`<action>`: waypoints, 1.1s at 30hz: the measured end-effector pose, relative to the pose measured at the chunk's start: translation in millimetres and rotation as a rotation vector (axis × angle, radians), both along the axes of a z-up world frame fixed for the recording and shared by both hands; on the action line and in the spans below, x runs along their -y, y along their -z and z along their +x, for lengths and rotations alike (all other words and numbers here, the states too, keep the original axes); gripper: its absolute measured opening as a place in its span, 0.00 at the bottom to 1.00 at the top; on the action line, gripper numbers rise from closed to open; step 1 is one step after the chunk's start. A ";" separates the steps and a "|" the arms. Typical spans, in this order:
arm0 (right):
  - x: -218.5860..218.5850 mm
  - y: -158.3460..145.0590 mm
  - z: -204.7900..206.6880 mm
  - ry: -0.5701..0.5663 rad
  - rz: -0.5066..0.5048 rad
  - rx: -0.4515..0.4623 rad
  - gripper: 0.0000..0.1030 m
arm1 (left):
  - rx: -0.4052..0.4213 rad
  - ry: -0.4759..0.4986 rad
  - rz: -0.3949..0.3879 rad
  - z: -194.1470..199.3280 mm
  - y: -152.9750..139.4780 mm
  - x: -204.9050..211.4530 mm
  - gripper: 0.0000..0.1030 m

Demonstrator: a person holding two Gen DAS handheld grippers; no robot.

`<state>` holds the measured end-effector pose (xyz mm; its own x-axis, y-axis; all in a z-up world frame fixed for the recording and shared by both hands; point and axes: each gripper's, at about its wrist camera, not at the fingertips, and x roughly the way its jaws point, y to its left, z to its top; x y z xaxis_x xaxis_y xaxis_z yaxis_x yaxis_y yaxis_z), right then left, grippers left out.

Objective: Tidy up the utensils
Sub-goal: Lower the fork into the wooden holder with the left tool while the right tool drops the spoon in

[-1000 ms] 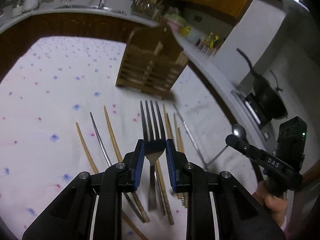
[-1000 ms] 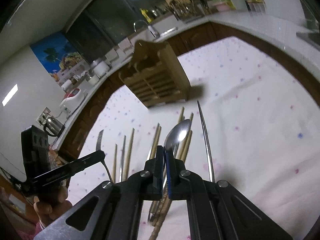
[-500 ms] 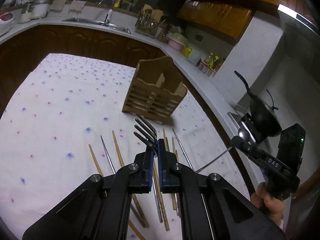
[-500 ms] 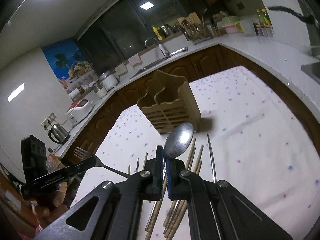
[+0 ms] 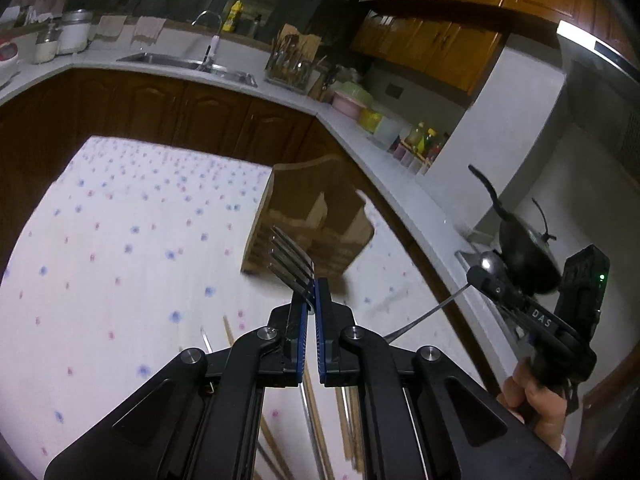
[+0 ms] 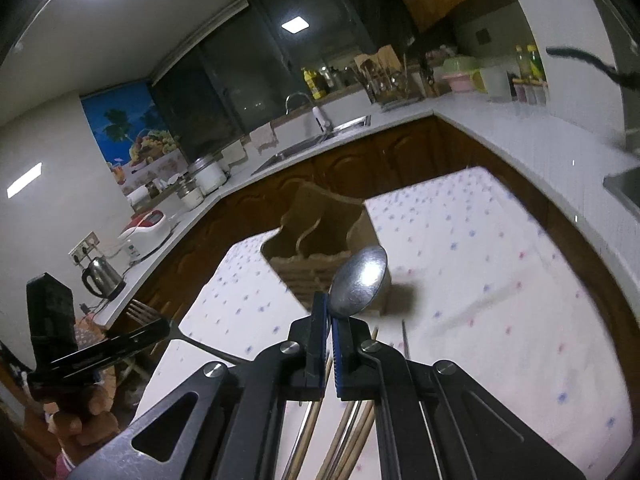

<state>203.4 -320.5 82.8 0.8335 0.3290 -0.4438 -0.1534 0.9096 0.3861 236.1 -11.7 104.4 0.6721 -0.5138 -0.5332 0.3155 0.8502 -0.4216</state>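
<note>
My left gripper is shut on a metal fork, held above the table with its tines up and toward the wooden utensil holder. My right gripper is shut on a metal spoon, bowl up, in front of the same holder. Each gripper shows in the other's view: the right one with the spoon at the right, the left one with the fork at the lower left. Several chopsticks and metal sticks lie on the cloth below both grippers.
The table wears a white cloth with blue and pink dots. Kitchen counters with a sink, a dish rack and jars run behind. A black wok sits on the stove at the right. A kettle stands at the left.
My left gripper closed on the fork and lifted it off the cloth. Both grippers rose and tilted up toward the holder, the right one still carrying the spoon.
</note>
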 end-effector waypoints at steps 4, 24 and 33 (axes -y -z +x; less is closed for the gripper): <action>0.5 -23.1 19.7 0.026 -0.042 0.056 0.02 | 0.049 -0.005 0.006 22.3 -24.4 2.1 0.03; -34.5 1.5 155.0 0.038 -0.254 0.021 0.02 | -0.059 0.008 0.014 166.9 14.0 33.6 0.03; -39.7 31.6 167.4 0.014 -0.254 -0.061 0.02 | -0.104 0.021 0.026 173.0 39.1 37.0 0.03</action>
